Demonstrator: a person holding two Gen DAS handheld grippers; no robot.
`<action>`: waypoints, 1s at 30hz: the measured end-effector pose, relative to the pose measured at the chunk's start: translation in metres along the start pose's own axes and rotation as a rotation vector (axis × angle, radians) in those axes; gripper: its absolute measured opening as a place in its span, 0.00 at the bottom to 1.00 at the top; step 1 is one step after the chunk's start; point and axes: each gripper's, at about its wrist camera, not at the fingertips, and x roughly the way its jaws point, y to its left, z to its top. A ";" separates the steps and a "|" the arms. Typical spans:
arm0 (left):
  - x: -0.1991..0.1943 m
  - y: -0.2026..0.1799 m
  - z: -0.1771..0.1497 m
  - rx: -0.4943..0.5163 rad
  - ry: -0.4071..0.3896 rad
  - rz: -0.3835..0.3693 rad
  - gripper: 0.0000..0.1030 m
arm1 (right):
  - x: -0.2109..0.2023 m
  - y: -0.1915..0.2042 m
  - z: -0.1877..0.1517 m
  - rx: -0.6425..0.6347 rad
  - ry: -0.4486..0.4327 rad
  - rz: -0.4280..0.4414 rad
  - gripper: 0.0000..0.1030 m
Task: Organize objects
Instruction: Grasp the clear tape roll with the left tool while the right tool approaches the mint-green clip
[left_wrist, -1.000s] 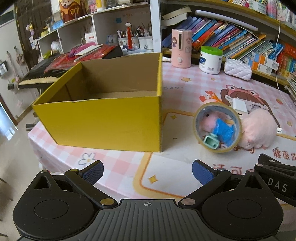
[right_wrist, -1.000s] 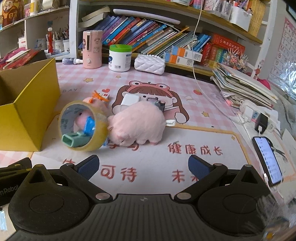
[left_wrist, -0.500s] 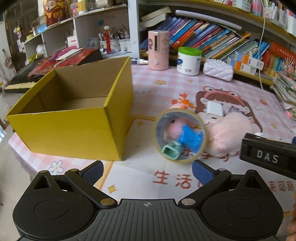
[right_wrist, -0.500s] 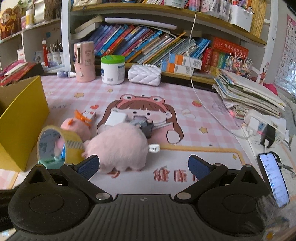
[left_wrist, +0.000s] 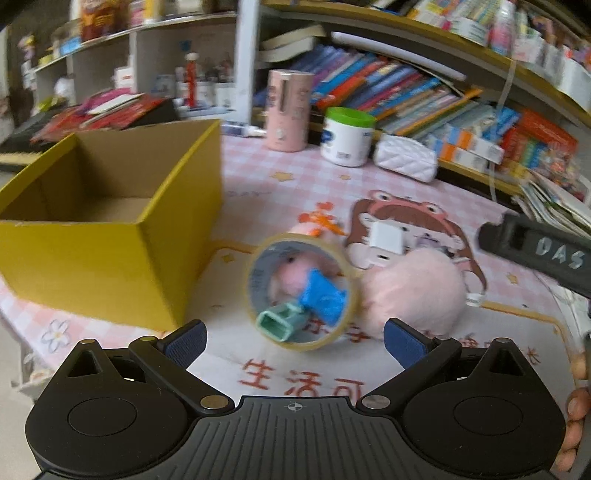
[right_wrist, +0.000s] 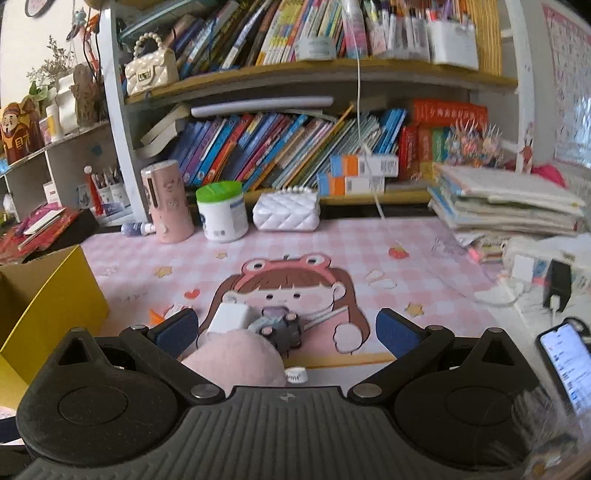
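An open yellow cardboard box (left_wrist: 110, 229) stands at the left of the table; its corner also shows in the right wrist view (right_wrist: 48, 295). A tape roll (left_wrist: 301, 291) stands on edge before my open, empty left gripper (left_wrist: 293, 338), with a blue and green toy (left_wrist: 295, 314) seen through it. A pink plush (left_wrist: 410, 291) lies to its right, and also shows in the right wrist view (right_wrist: 232, 354). A white charger (right_wrist: 229, 317) and a small dark toy (right_wrist: 279, 328) lie between the fingers of my open right gripper (right_wrist: 288, 328).
A pink cylinder (right_wrist: 170, 203), a green-lidded jar (right_wrist: 221, 210) and a white quilted pouch (right_wrist: 286, 212) stand at the back below a bookshelf (right_wrist: 295, 147). Stacked books (right_wrist: 506, 203), a power strip (right_wrist: 546, 273) and a phone (right_wrist: 565, 362) lie at the right.
My left gripper has moved right, bringing the tape roll to centre. My right gripper has moved forward and tilted up, so the plush is now at its base and the tape roll is out of its view.
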 end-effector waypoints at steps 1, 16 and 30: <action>0.001 -0.003 0.000 0.019 -0.005 0.003 1.00 | 0.003 -0.001 0.000 -0.007 0.022 0.006 1.00; 0.029 0.004 0.008 -0.119 0.065 -0.117 0.99 | 0.008 -0.016 -0.002 -0.118 0.017 -0.032 1.00; 0.074 0.032 0.014 -0.301 0.138 -0.136 0.82 | 0.014 -0.026 -0.001 -0.139 0.050 -0.034 1.00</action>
